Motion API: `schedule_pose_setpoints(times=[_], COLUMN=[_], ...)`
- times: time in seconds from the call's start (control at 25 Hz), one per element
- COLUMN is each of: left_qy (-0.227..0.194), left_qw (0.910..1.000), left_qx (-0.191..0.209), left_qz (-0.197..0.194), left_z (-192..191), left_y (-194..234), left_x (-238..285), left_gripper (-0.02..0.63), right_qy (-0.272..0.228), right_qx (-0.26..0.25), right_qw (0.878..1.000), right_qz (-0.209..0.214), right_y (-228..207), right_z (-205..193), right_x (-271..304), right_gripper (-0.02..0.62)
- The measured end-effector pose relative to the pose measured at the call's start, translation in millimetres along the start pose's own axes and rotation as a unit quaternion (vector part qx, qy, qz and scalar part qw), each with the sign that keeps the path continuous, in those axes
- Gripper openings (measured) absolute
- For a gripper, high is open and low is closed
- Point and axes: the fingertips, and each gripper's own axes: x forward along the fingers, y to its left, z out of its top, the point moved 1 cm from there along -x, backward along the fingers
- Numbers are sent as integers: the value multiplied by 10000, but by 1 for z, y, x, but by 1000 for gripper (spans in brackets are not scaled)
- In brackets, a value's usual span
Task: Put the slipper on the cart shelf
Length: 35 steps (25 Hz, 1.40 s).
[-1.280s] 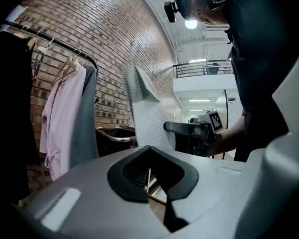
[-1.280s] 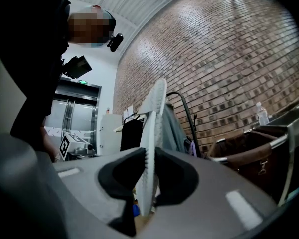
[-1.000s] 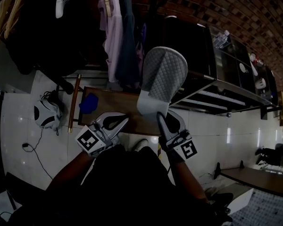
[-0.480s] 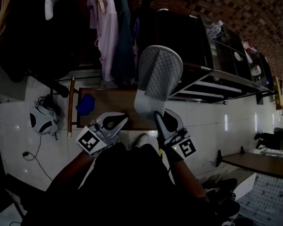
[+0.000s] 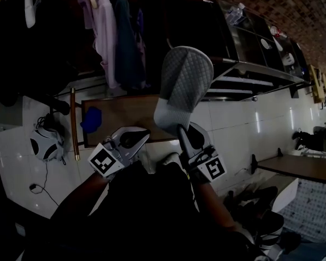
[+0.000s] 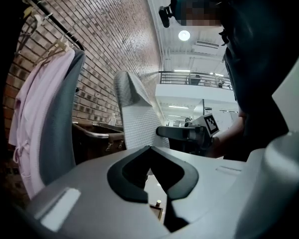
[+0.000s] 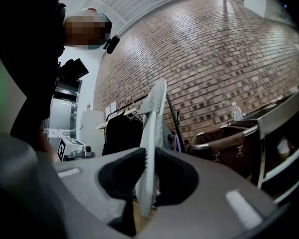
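Evidently the right gripper (image 5: pixel 180 129) was clamped on the heel end of the grey quilted slipper (image 5: pixel 183 86), its pads pressing the sole from both sides and holding it upright in the air, toe up. The slipper stood above the wooden table (image 5: pixel 119 113), beside the cart (image 5: pixel 250 76) and not on its shelves. The left gripper (image 5: pixel 145 135) hung just alongside, jaws together and empty.

From above, the room looks dim and full of dark shadows. A round ceiling lamp (image 6: pixel 184 35) glares bright above the left tool (image 6: pixel 150 151). The brick wall (image 7: pixel 214 59) bends at the edges.
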Motion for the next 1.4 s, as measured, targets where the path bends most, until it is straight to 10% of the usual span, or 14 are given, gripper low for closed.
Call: schedule_pose_setpoints(times=[1.04, 1.4], left_qy=[212, 401], left_qw=[9997, 9988], left_qx=[90, 94], left_qz=[-85, -267], left_z=[-6, -15], left_y=[-195, -192], left_x=[220, 249], left_gripper=[5, 5], right_qy=[-399, -411], right_qx=[68, 201], right_qw=[9991, 9984], right_qz=[-98, -317], right_y=[-171, -200], right_z=[49, 38], right_x=[-238, -252], right_gripper=[61, 61])
